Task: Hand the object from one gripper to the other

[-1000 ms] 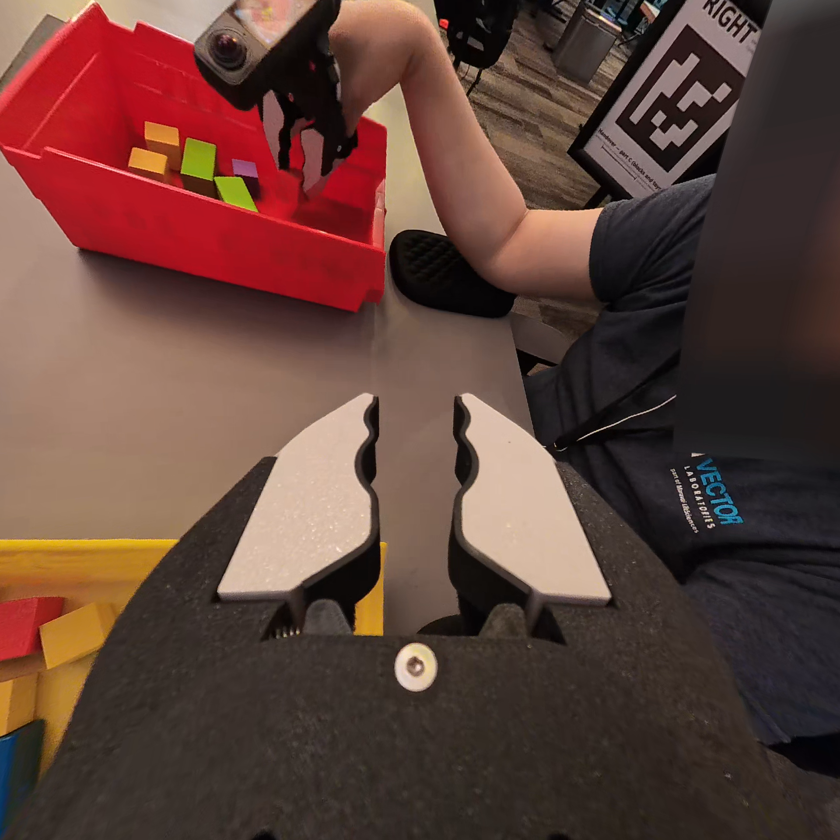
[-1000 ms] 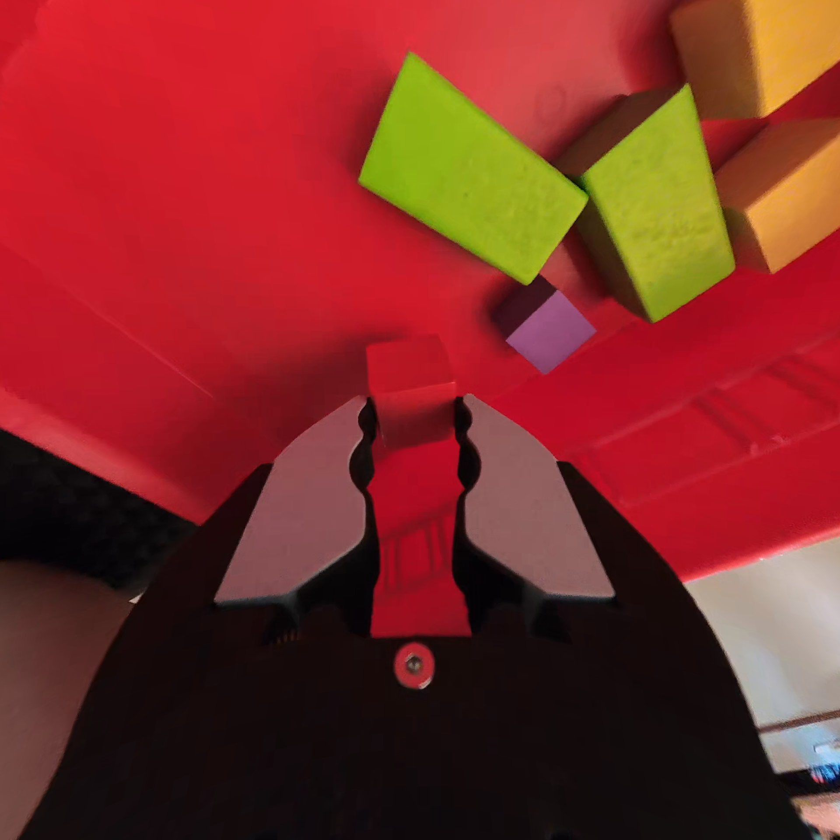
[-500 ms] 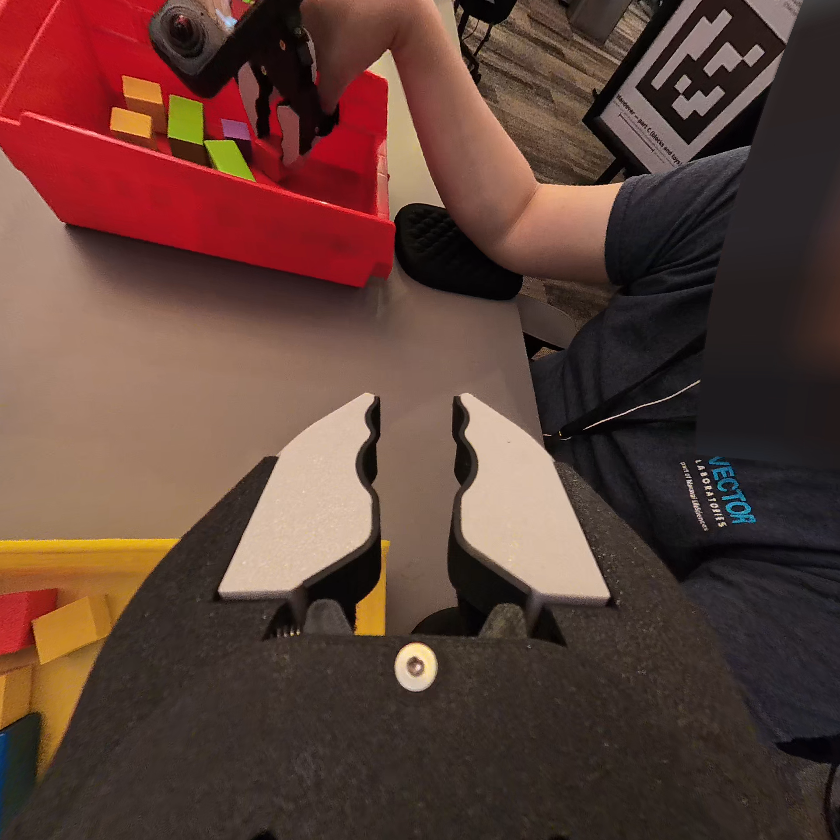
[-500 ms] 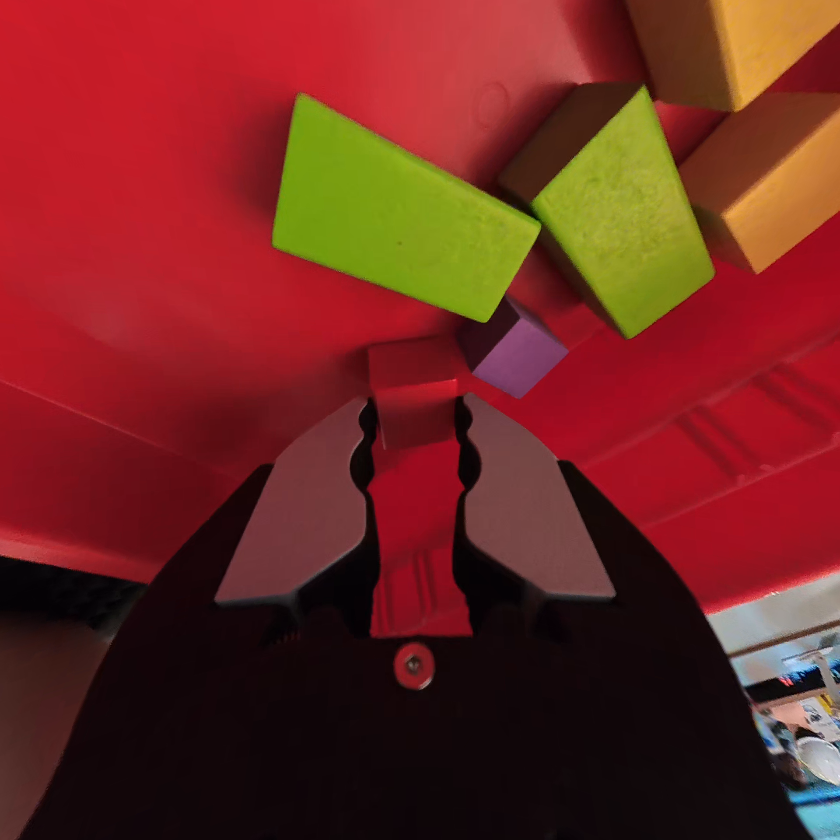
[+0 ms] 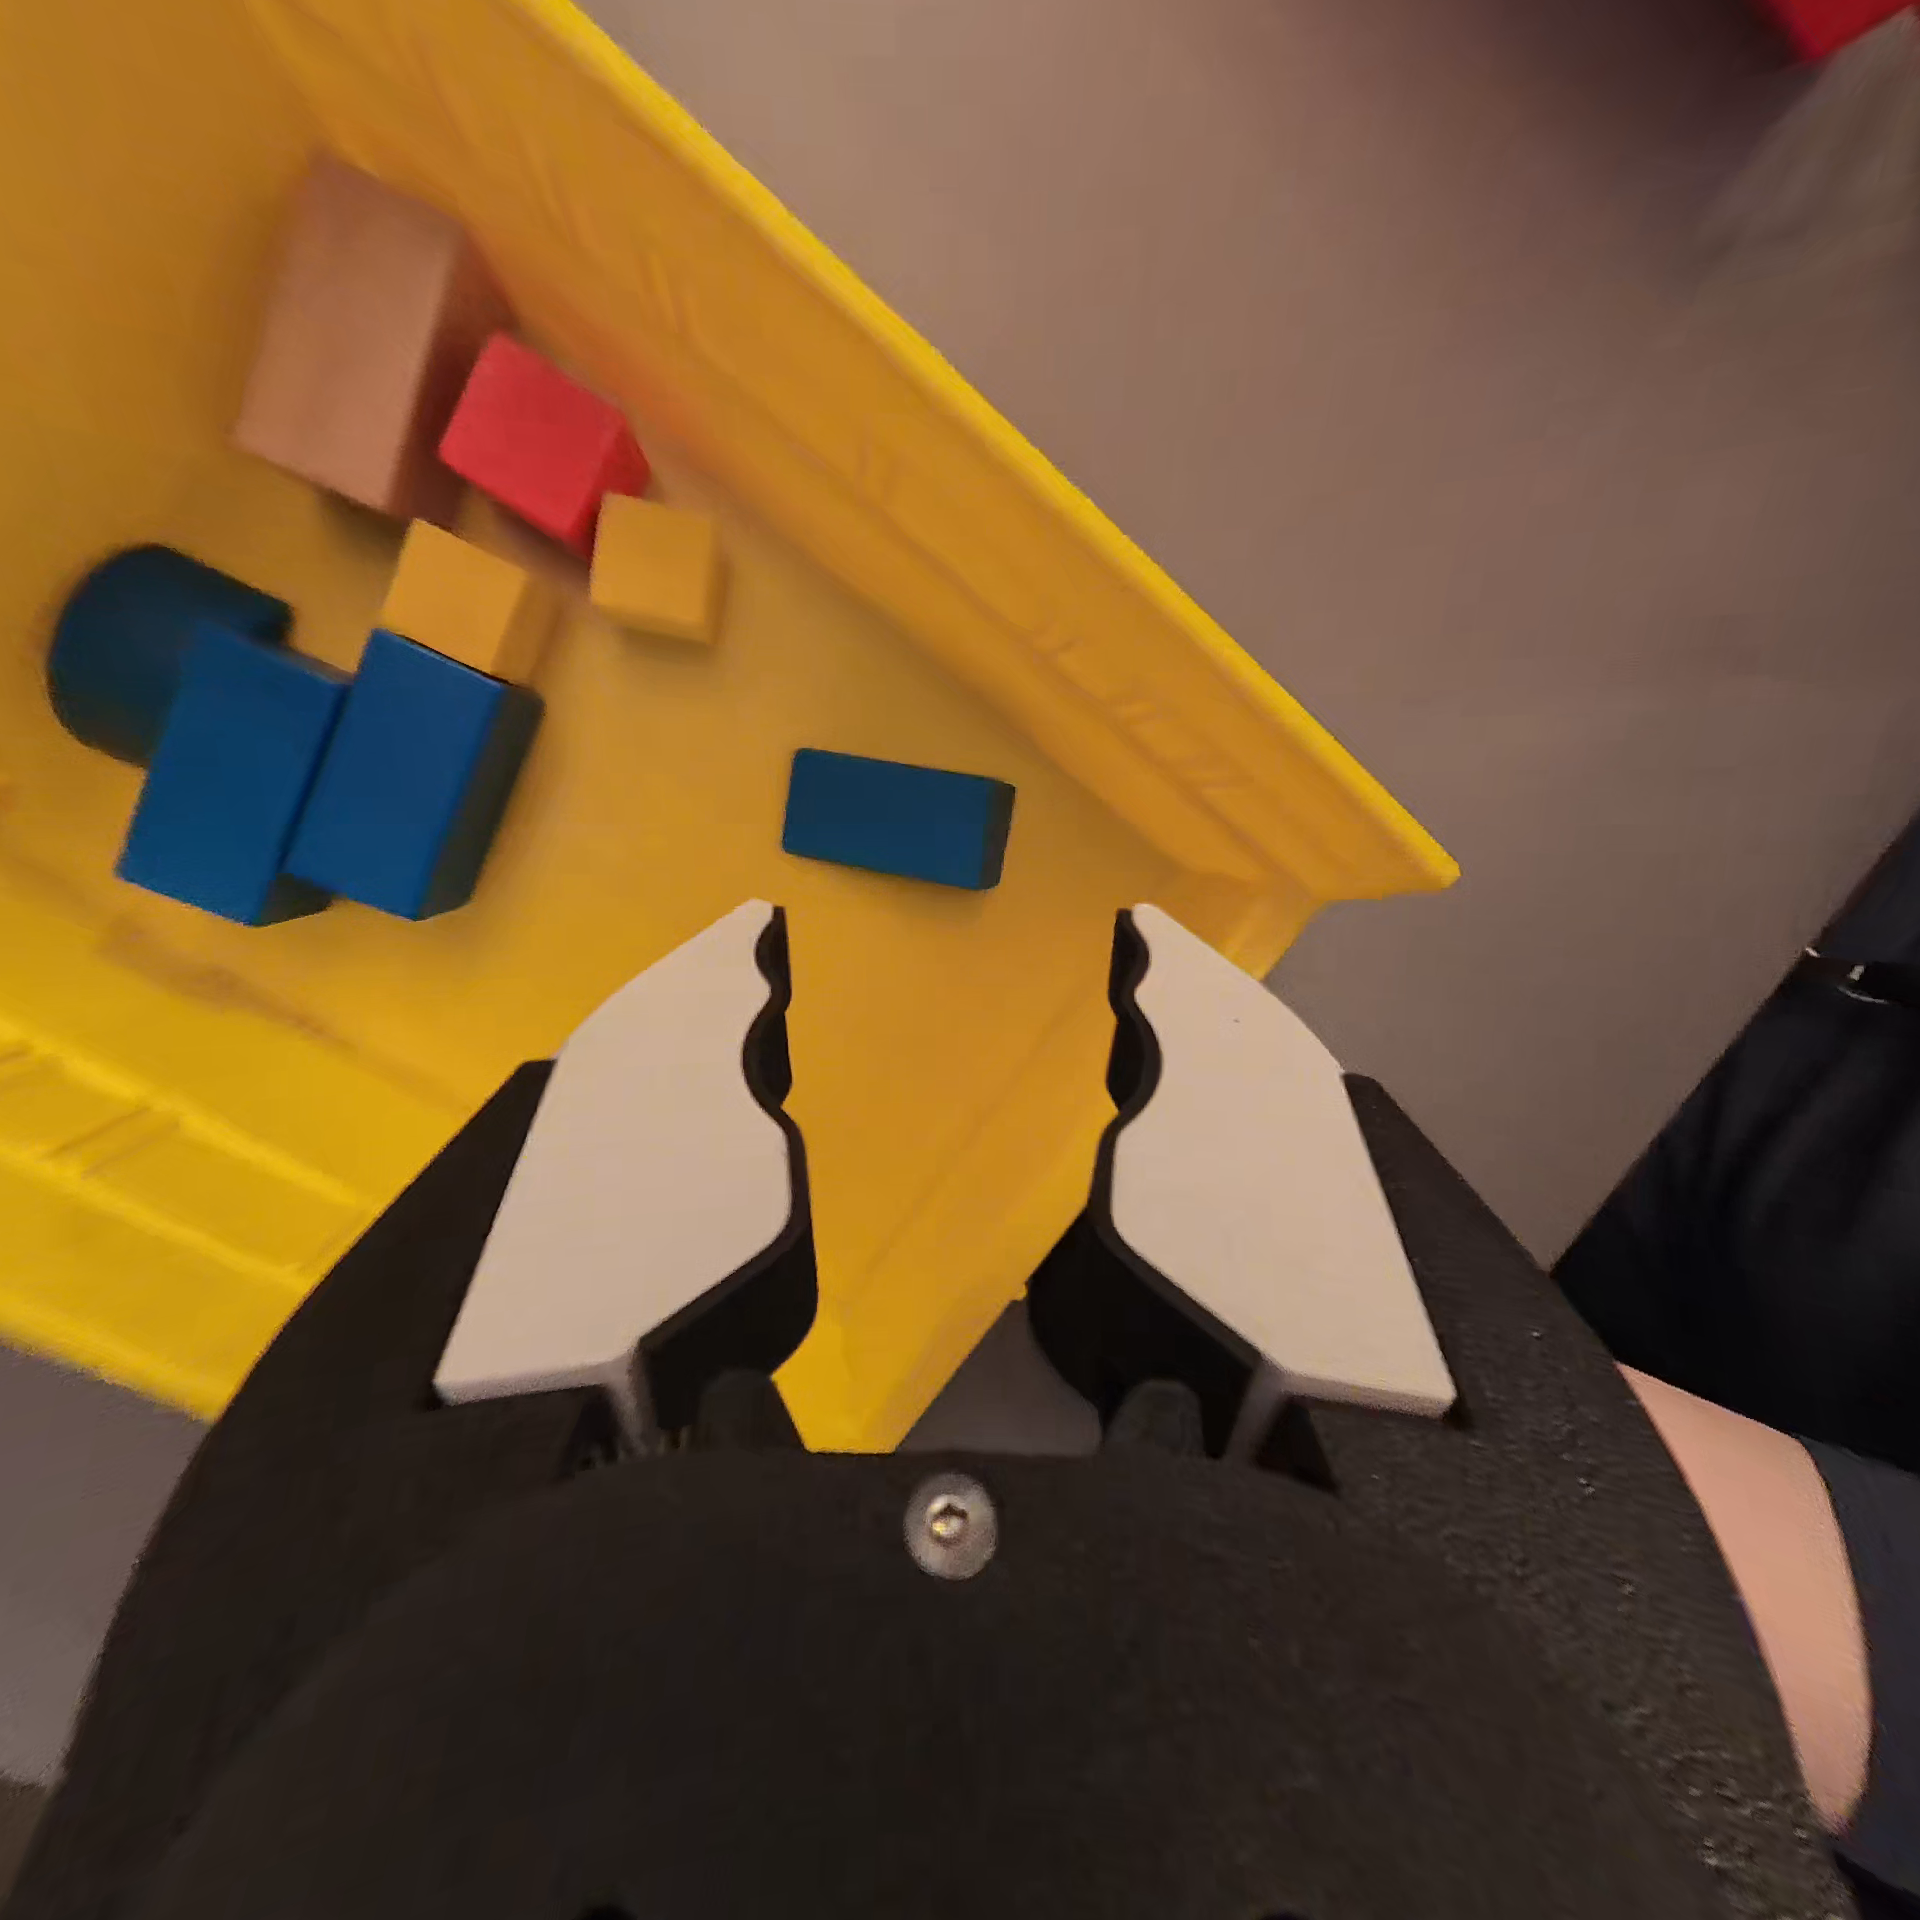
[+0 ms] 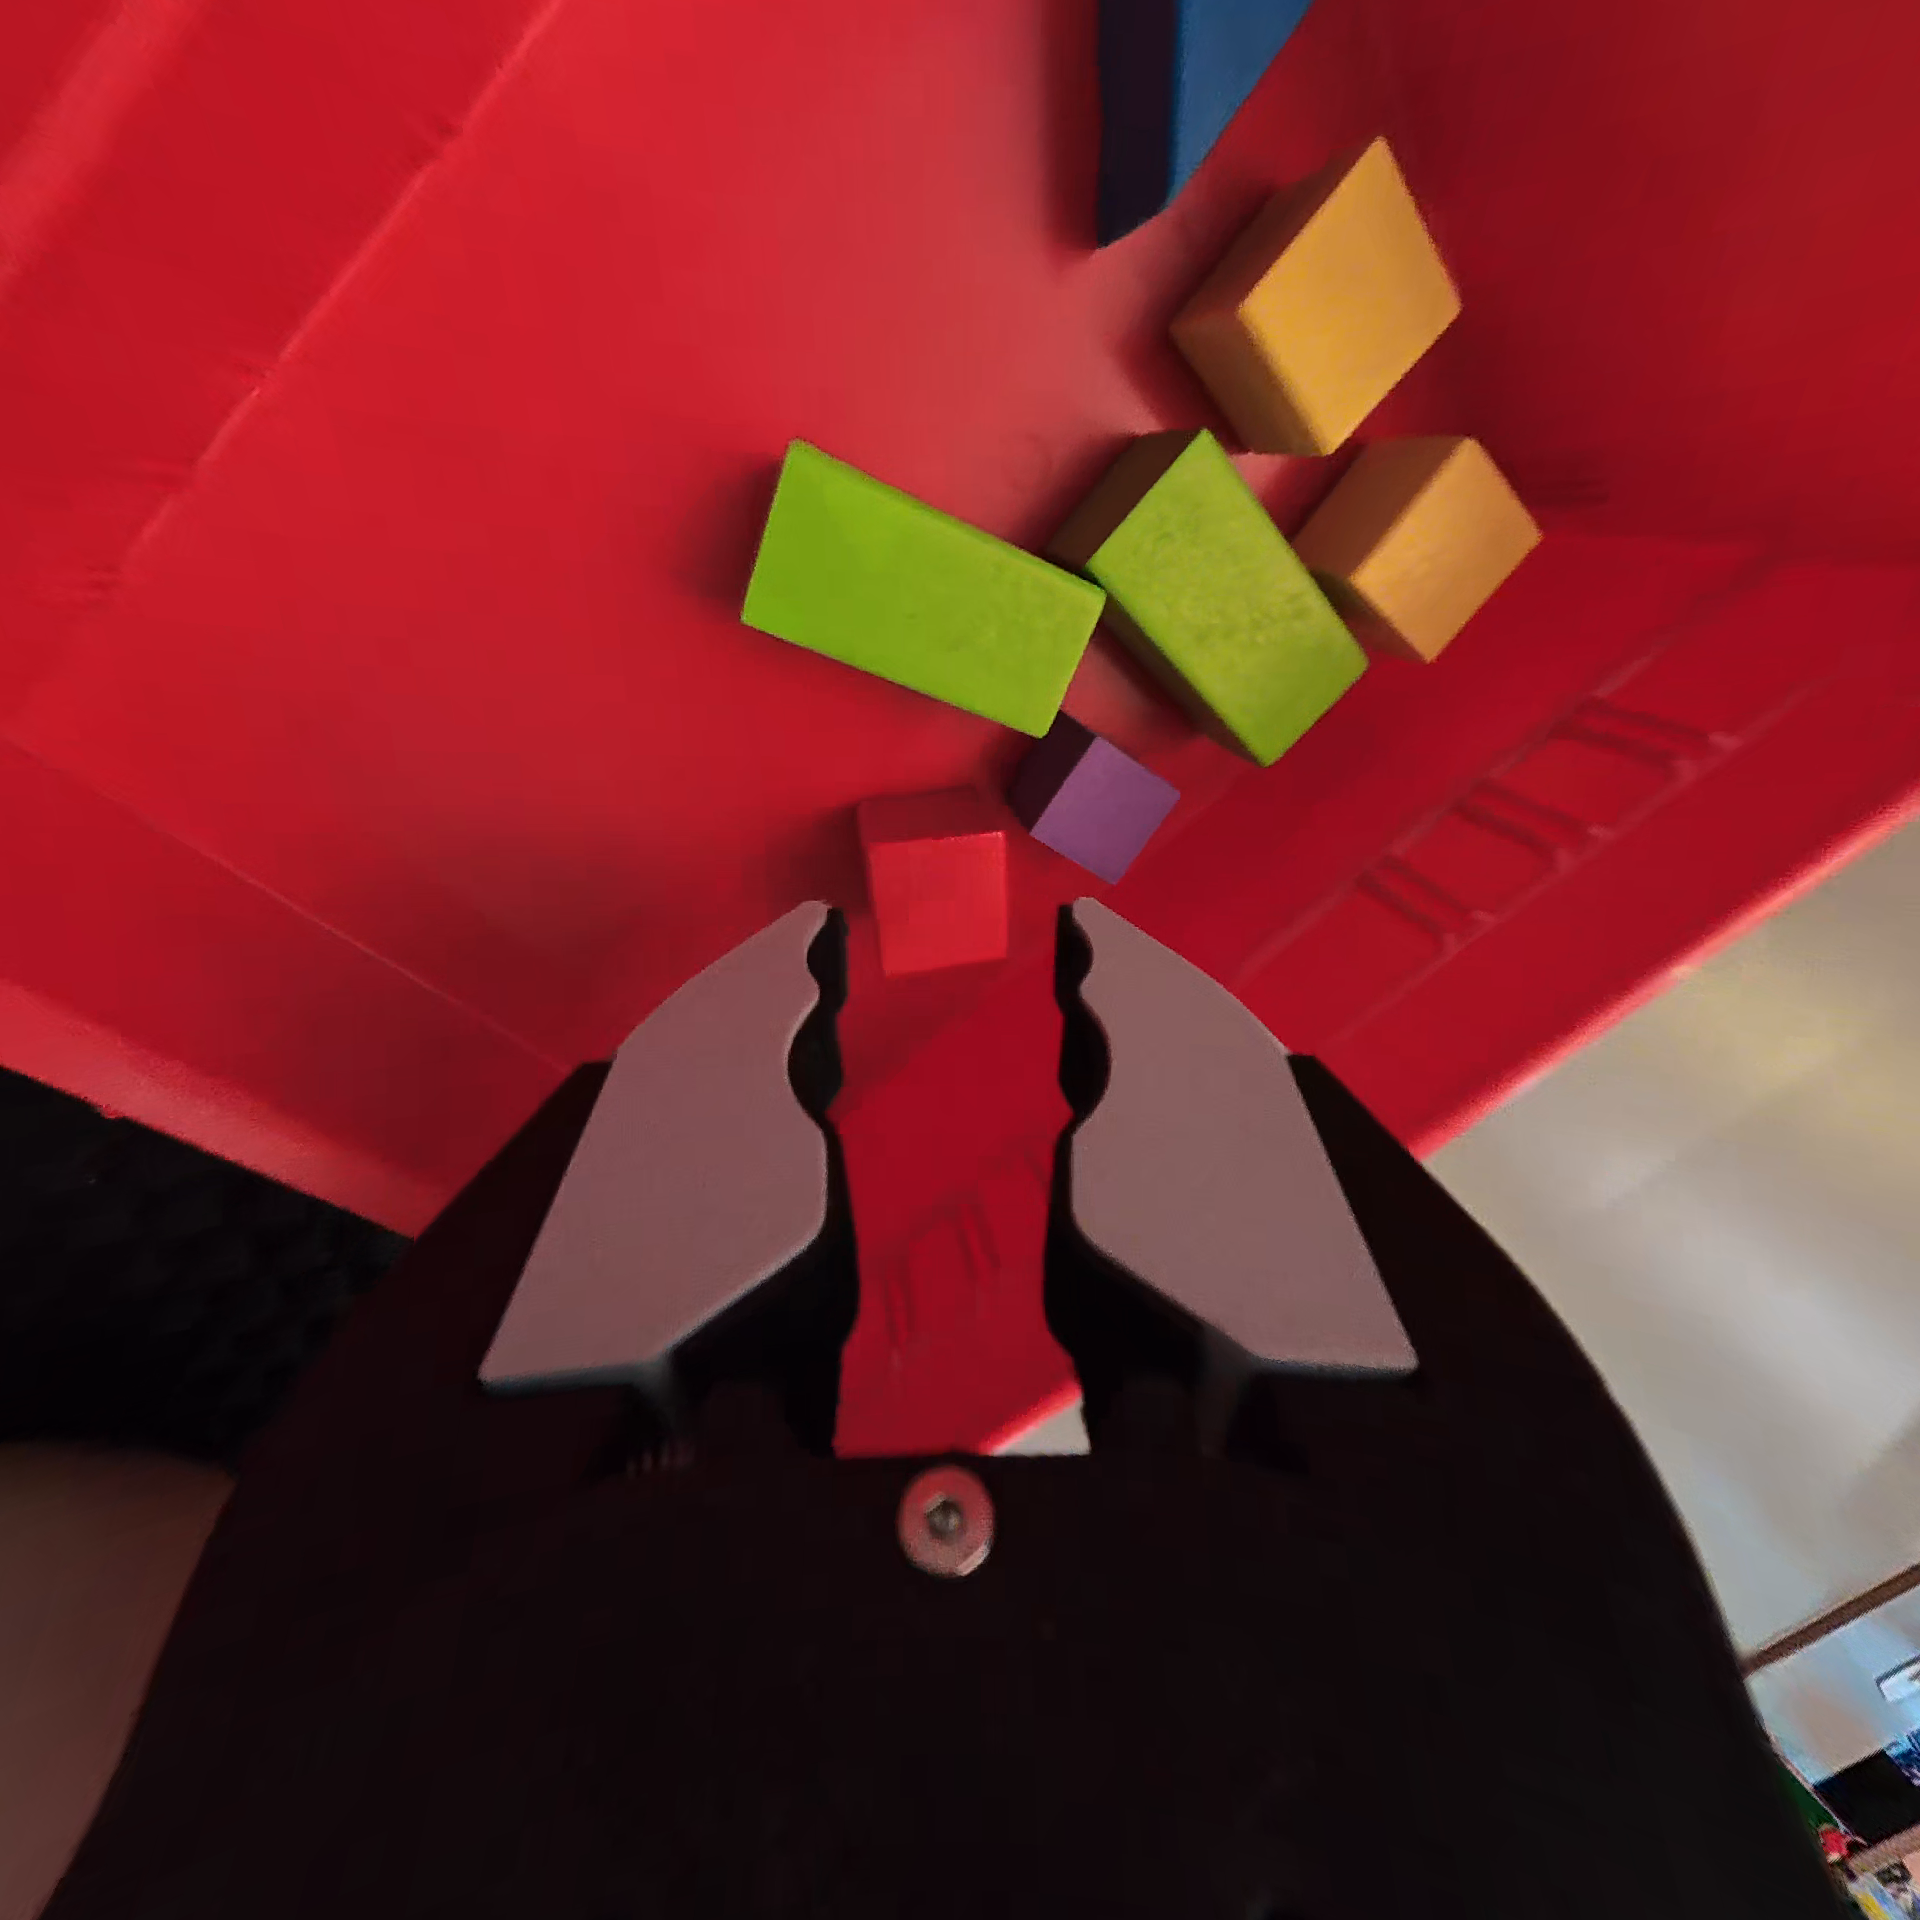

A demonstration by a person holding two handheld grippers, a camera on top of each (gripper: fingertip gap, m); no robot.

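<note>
Grey-padded and spread wide, the left gripper (image 5: 945, 914) holds nothing and points steeply down into a yellow bin (image 5: 1039, 540) on the grey desk (image 5: 1455, 416). Just ahead of its tips lies a flat dark blue block (image 5: 899, 819); further in are two small orange cubes (image 5: 655, 569), a red block (image 5: 535, 442), a tan block (image 5: 348, 332), two upright blue blocks (image 5: 400, 774) and a dark blue cylinder (image 5: 125, 649). A bare forearm (image 5: 1756, 1600) shows at the right edge

The right gripper (image 6: 943, 914) also stands parted with nothing between its pads, aimed down into a red bin (image 6: 416, 520). The small red cube (image 6: 938, 899) rests on the bin floor just beyond the fingertips, free of both. A purple cube (image 6: 1101, 808) sits beside it, then two lime green blocks (image 6: 920, 592), two orange blocks (image 6: 1340, 301) and a blue block (image 6: 1195, 94) at the top edge. No writing is legible in either view
</note>
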